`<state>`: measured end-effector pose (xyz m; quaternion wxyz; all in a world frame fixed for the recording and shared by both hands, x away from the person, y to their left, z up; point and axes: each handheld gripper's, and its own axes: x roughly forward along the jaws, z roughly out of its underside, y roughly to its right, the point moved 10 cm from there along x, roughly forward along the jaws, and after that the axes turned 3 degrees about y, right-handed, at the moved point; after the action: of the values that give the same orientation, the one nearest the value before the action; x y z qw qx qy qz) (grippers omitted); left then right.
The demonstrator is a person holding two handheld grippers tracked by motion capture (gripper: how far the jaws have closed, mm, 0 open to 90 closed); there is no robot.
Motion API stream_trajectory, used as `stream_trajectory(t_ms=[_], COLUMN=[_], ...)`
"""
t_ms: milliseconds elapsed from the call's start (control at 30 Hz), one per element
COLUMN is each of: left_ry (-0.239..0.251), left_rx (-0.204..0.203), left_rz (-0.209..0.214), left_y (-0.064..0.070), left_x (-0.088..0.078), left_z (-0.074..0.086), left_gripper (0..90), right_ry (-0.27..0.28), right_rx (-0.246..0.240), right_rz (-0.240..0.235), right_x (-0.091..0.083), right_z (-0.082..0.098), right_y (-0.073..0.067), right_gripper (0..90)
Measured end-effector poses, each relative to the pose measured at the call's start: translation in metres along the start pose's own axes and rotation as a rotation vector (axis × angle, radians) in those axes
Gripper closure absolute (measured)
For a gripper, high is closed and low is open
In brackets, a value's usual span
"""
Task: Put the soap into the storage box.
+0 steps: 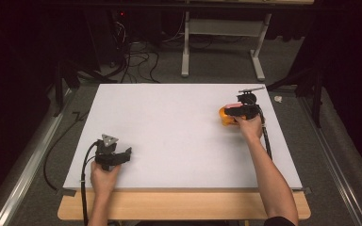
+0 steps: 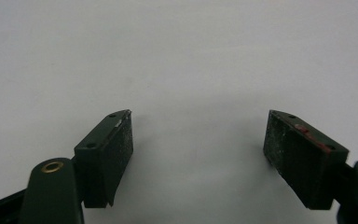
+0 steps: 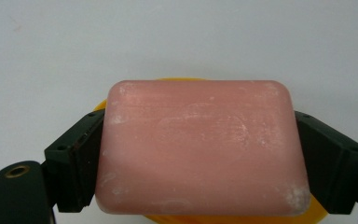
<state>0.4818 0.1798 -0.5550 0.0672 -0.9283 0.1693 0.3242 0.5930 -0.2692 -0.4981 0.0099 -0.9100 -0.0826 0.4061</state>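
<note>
So the right gripper (image 1: 235, 111) is out near the far right corner of the white table (image 1: 179, 132), with its jaws clamped on the two short ends of a pink soap bar (image 3: 200, 149). The bar sits right over an orange dish (image 1: 225, 116); in the right gripper view you can just see the orange rim (image 3: 177, 80) peeking out behind and below the soap. I can't tell whether the soap is resting in the dish or held just above it.

The left gripper (image 1: 122, 155) is way over by the near left corner, well apart from all that, jaws spread wide with nothing but bare white surface between them.

Nothing on the table sits between the two grippers. Off the table's far edge there's a tangle of black cables (image 1: 136, 61) on the carpet and a white stand's legs (image 1: 221, 47), none of it near the soap.
</note>
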Motion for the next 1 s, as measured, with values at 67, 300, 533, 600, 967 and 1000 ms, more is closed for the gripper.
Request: stream_trajectory(t_ms=[67, 300, 533, 600, 967, 1000], left_ry=[0.0, 0.0, 0.001, 0.001, 0.001, 0.001], left_rx=[0.0, 0.001, 0.001, 0.001, 0.003, 0.003], left_rz=[0.0, 0.0, -0.001, -0.001, -0.002, -0.002], left_y=[0.0, 0.0, 0.0, 0.0, 0.0, 0.0], left_x=[0.0, 0.0, 0.0, 0.0, 0.0, 0.0], left_z=[0.0, 0.0, 0.0, 0.0, 0.0, 0.0], left_gripper=[24.2, 24.2, 24.2, 24.2, 24.2, 24.2], right_ry=[0.0, -0.004, -0.017, -0.017, -0.045, -0.04], right_rx=[0.002, 0.003, 0.005, 0.009, 0.014, 0.019], right_rz=[0.003, 0.014, 0.033, 0.032, 0.038, 0.036], right_x=[0.001, 0.003, 0.007, 0.007, 0.013, 0.013], right_z=[0.0, 0.001, 0.004, 0.003, 0.009, 0.009], right_y=[0.0, 0.001, 0.003, 0.003, 0.004, 0.004], right_gripper=[13.6, 13.6, 13.5, 13.6, 13.2, 13.4])
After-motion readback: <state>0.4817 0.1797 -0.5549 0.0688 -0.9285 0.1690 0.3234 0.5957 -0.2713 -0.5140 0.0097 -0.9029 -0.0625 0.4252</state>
